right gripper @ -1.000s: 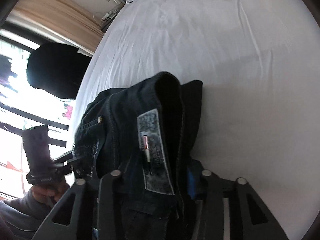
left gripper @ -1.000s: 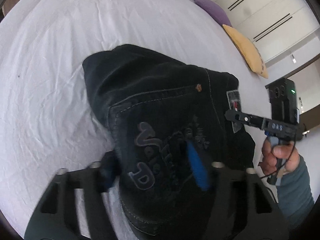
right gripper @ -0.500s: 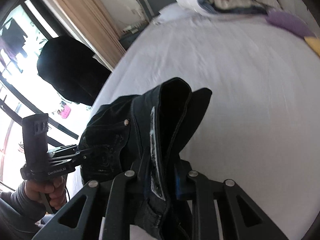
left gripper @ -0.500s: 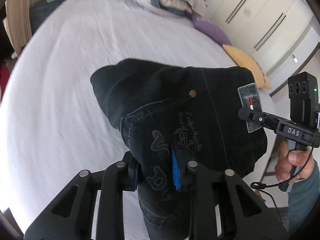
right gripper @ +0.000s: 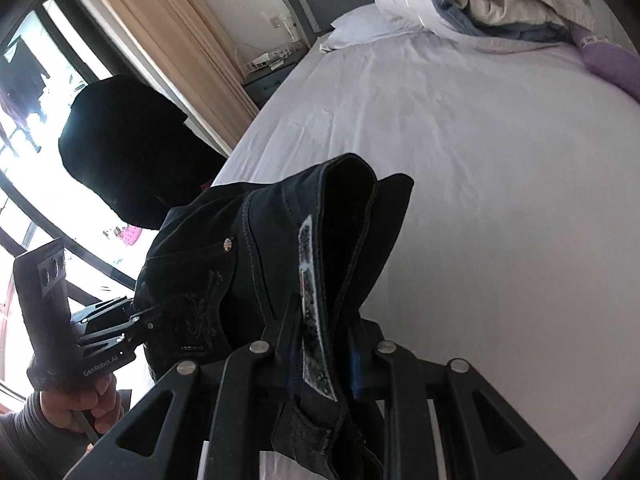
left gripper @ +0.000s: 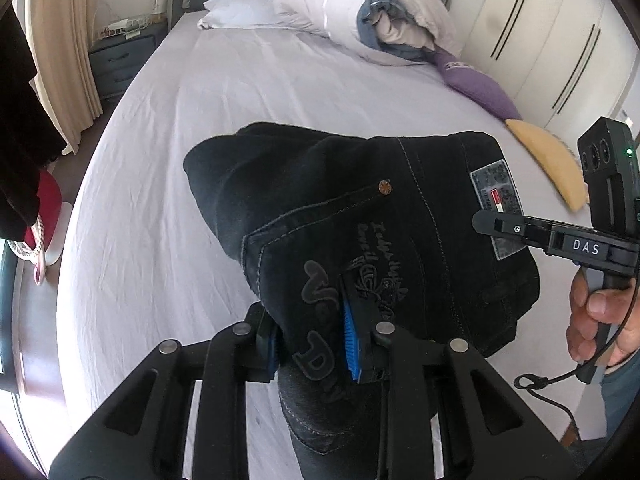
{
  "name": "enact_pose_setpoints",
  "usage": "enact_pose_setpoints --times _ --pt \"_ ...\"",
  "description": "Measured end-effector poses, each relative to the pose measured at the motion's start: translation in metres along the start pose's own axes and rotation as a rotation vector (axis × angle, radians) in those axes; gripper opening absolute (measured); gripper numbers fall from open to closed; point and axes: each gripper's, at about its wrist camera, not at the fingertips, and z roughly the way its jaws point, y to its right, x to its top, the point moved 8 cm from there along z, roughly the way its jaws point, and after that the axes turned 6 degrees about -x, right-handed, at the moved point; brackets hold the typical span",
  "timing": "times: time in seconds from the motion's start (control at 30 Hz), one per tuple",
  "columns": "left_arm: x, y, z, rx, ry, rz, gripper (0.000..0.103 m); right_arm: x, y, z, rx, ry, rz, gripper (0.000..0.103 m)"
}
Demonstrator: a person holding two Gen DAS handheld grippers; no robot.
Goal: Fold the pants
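Observation:
The folded black jeans (left gripper: pixel 344 216) hang in the air above the white bed (left gripper: pixel 240 88), back pocket with embroidery facing me. My left gripper (left gripper: pixel 316 340) is shut on the pocket side of the bundle. My right gripper (right gripper: pixel 324 344) is shut on the waistband side by the grey label (right gripper: pixel 308 280). The right gripper also shows in the left wrist view (left gripper: pixel 492 226), and the left gripper shows in the right wrist view (right gripper: pixel 140 320). The jeans (right gripper: pixel 280 240) sag between the two grippers.
A rolled white and blue duvet (left gripper: pixel 376 20) and a white pillow (left gripper: pixel 240 12) lie at the head of the bed. A purple cushion (left gripper: pixel 476 84) and a yellow cushion (left gripper: pixel 552 160) lie at the right edge. White wardrobes (left gripper: pixel 552 40) stand right, curtains (right gripper: pixel 168 52) and a window left.
Both grippers have lifted the folded jeans up off the bed. The views have tilted up, so the headboard, pillows and wardrobes now show.

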Motion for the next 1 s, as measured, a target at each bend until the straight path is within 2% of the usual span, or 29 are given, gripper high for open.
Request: enact_pose_setpoints --times 0.13,0.23,0.27,0.33,0.37,0.4,0.43,0.47,0.57,0.63,0.67,0.73,0.8,0.83,0.93,0.97,1.0 --pt "0.004 -0.020 0.044 0.010 -0.022 -0.003 0.023 -0.004 0.014 0.023 -0.010 -0.022 0.036 0.021" --pt "0.003 -0.027 0.063 0.012 -0.027 -0.017 0.024 -0.009 0.024 0.040 -0.023 -0.038 0.062 0.022" --pt "0.002 -0.031 0.066 0.017 -0.026 -0.021 0.025 -0.013 0.029 0.046 -0.032 -0.041 0.073 0.026" --pt "0.000 -0.034 0.071 0.036 -0.025 -0.020 0.030 -0.016 0.035 0.054 -0.056 -0.044 0.091 0.041" --pt "-0.004 -0.035 0.073 0.042 -0.026 -0.022 0.032 -0.020 0.042 0.058 -0.086 -0.046 0.111 0.054" --pt "-0.004 -0.036 0.075 0.042 -0.024 -0.027 0.039 -0.023 0.046 0.060 -0.091 -0.048 0.130 0.059" --pt "-0.004 -0.041 0.075 0.054 -0.017 -0.035 0.049 -0.025 0.049 0.060 -0.084 -0.044 0.151 0.059" --pt "-0.002 -0.042 0.075 0.067 -0.010 -0.037 0.054 -0.026 0.050 0.057 -0.079 -0.036 0.168 0.062" --pt "0.009 -0.044 0.058 0.126 0.057 -0.041 0.074 -0.029 0.051 0.034 -0.123 0.008 0.192 0.067" --pt "0.012 -0.044 0.030 0.164 0.128 -0.056 0.098 -0.031 0.044 0.009 -0.160 0.072 0.176 0.069" --pt "0.016 -0.041 0.017 0.178 0.165 -0.055 0.102 -0.031 0.039 -0.005 -0.186 0.103 0.157 0.073" --pt "0.020 -0.033 -0.021 0.208 0.278 -0.038 0.103 -0.031 0.018 -0.047 -0.231 0.212 0.101 0.078" --pt "0.022 -0.021 -0.070 0.298 0.410 0.009 0.103 -0.032 -0.002 -0.087 -0.287 0.330 0.051 0.095" --pt "0.022 -0.012 -0.094 0.348 0.468 0.040 0.103 -0.033 -0.012 -0.107 -0.312 0.393 0.028 0.101" --pt "0.012 0.020 -0.165 0.486 0.650 0.128 0.103 -0.037 -0.055 -0.176 -0.389 0.619 -0.067 0.103" --pt "0.007 0.031 -0.186 0.509 0.702 0.140 0.103 -0.041 -0.072 -0.199 -0.421 0.691 -0.110 0.103" --pt "0.004 0.039 -0.201 0.506 0.723 0.143 0.103 -0.042 -0.081 -0.214 -0.443 0.728 -0.135 0.103"
